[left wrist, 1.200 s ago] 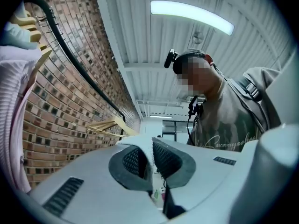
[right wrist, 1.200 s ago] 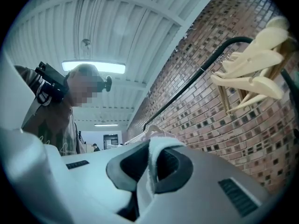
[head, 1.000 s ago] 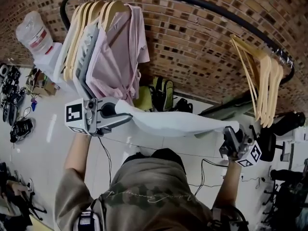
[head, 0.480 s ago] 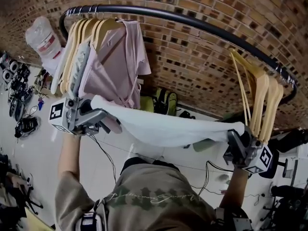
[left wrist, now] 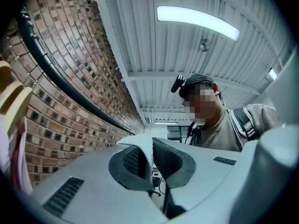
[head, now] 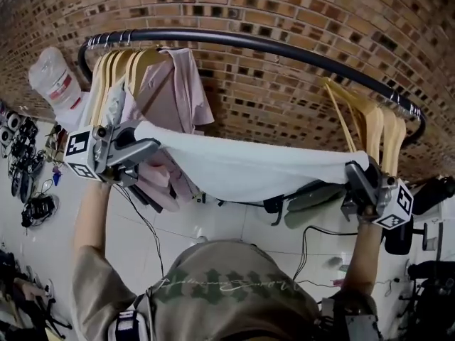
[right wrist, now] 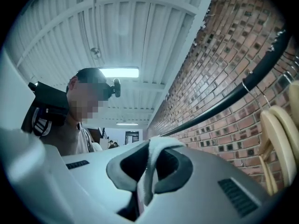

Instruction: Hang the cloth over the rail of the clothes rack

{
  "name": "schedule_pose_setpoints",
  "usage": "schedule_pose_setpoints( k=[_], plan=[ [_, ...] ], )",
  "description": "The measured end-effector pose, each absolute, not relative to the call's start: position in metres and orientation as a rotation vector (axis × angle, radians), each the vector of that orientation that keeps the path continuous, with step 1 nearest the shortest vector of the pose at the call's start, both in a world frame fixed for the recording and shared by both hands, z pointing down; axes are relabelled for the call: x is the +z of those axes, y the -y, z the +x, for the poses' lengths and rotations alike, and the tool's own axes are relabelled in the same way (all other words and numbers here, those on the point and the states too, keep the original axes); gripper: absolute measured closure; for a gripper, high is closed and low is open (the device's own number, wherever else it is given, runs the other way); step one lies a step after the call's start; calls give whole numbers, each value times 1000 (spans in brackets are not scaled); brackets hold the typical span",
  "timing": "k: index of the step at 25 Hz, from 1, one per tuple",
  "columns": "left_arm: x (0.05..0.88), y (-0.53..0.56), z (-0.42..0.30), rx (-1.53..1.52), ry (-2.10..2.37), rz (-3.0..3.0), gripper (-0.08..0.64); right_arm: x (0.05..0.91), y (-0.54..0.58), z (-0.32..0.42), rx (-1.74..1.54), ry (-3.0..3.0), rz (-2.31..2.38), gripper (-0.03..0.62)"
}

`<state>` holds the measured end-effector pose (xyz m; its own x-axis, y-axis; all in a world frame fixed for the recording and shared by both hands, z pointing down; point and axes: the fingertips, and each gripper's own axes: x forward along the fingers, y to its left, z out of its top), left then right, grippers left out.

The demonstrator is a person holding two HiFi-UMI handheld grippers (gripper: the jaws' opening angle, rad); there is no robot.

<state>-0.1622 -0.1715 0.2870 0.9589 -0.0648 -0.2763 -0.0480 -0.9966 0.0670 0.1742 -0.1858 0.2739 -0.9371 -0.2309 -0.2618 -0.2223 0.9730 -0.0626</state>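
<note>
A pale white cloth [head: 245,168] is stretched between my two grippers, sagging slightly in the middle, just below and in front of the black rail [head: 263,45] of the clothes rack. My left gripper [head: 142,146] is shut on the cloth's left end, a thin white edge pinched between its dark pads [left wrist: 148,158]. My right gripper [head: 354,172] is shut on the right end, where a fold of the cloth [right wrist: 150,169] stands up between its pads. The rail [left wrist: 51,71] runs above both grippers along the brick wall [right wrist: 224,92].
Wooden hangers with a pink garment [head: 170,91] and other clothes hang at the rail's left end. Bare wooden hangers [head: 370,123] hang at its right end, close to my right gripper. A water bottle [head: 53,80] and shoes [head: 21,141] lie on the floor at left.
Both grippers have risen with the cloth held taut between them, from waist height towards the rail. The cloth now sits level with the hung clothes' shoulders.
</note>
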Motion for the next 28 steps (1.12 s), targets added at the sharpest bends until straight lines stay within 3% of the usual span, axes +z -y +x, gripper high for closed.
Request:
schedule_pose_setpoints(
  k=[28],
  plan=[
    [164, 233, -174, -442, -6, 3054, 541, 161, 226, 164, 127, -2911, -237, 574]
  ],
)
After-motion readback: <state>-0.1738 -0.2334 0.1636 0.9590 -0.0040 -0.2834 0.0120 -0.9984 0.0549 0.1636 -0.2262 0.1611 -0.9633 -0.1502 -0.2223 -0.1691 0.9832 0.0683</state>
